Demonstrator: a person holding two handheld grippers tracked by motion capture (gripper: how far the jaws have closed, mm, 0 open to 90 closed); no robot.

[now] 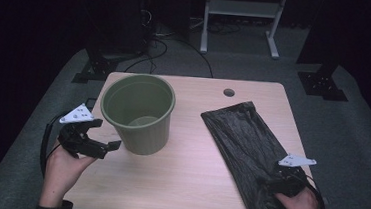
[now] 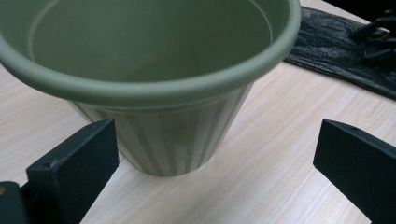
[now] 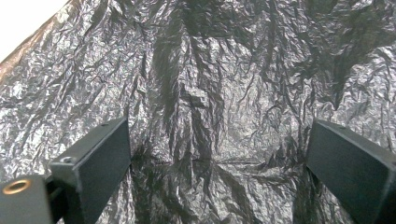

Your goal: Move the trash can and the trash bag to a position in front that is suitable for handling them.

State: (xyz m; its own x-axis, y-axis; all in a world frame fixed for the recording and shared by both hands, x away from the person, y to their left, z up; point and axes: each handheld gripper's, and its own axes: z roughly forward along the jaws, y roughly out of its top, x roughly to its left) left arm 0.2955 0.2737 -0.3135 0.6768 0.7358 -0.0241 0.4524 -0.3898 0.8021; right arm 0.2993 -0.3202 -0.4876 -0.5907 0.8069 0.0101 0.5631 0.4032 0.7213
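**Q.** Layout of the scene: what stands where, and why might it be set out so?

**A.** Centre-left of the high view, a green plastic bin (image 1: 138,112) stands upright on the wooden table (image 1: 187,180), mouth up and nothing visible inside. Right of it, well apart, a black bin bag (image 1: 243,139) lies flat and crinkled, running from the upper middle of the table down to the lower right edge. Bin and bag side by side suggest, as a judgement only, that the bag is meant to line the bin.

**Q.** How are the two tools held?

**A.** At the lower left, the left gripper (image 1: 101,137) is held just beside the bin wall, not touching it. In the left gripper view its jaws stand wide, with the ribbed bin wall (image 2: 177,135) ahead of the gap between them. That pose would suit steadying the bin. At the lower right, the right gripper (image 1: 281,185) sits over the near end of the bag. In the right gripper view its jaws are also wide, and the crumpled bag film (image 3: 205,107) spreads under them; nothing is pinched.

**Q.** Why that end of the bag?

**A.** Probably to pick up an edge, though which end is the bag's mouth cannot be told.
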